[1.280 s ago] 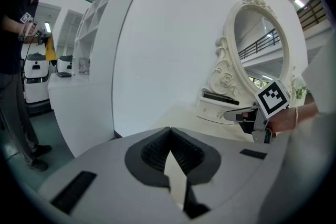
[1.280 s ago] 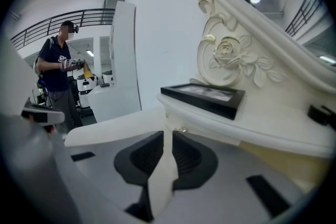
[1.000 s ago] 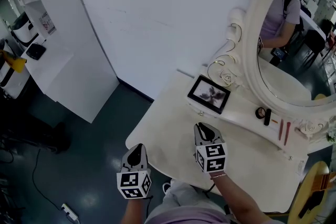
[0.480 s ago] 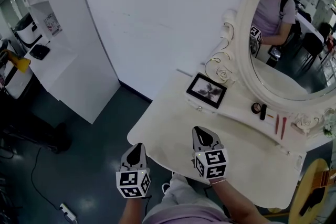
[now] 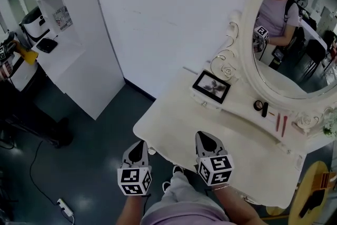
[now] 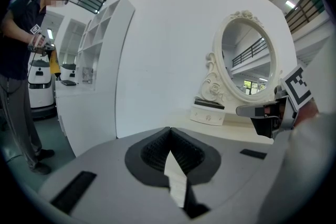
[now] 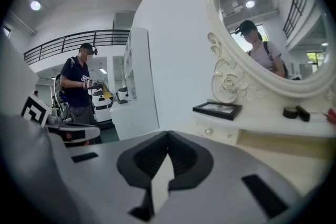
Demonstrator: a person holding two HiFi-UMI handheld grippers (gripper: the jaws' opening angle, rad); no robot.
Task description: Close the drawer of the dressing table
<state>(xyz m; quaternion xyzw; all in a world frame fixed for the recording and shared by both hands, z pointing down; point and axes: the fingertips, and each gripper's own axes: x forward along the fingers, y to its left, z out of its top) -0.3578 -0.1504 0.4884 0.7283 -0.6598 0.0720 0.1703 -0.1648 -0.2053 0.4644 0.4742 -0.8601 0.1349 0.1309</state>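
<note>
So the drawer (image 5: 206, 103) (the little one in the raised box under the picture frame (image 5: 211, 86), about dead centre of the head view) looks pushed all the way in to me. Its front sits flush with the box and I can't spot a gap in any view, though it's small in frame, so I wouldn't swear to the last sliver. My read is that the closing itself is done and all that's left is backing off. If there's another drawer under the table's front edge, nothing here shows it.

The drawer's long side runs from upper left to lower right in the head view, parallel to the foot of the mirror (image 5: 247, 45). The front with its knob (image 5: 204, 105) faces lower left, toward the near edge of the table (image 5: 174, 129).

Some makeup bits (image 5: 261, 108) lie further along the same ledge to the right.

Both grippers hover at the bottom of the frame, well apart from the drawer. The left gripper (image 5: 138, 144) hangs just off the table's edge with its fingers (image 6: 153, 150) pressed together and empty. The right gripper (image 5: 206, 136) is over the near edge. Its fingers (image 7: 184, 159) have just been closing and now meet, with nothing between them.
</note>
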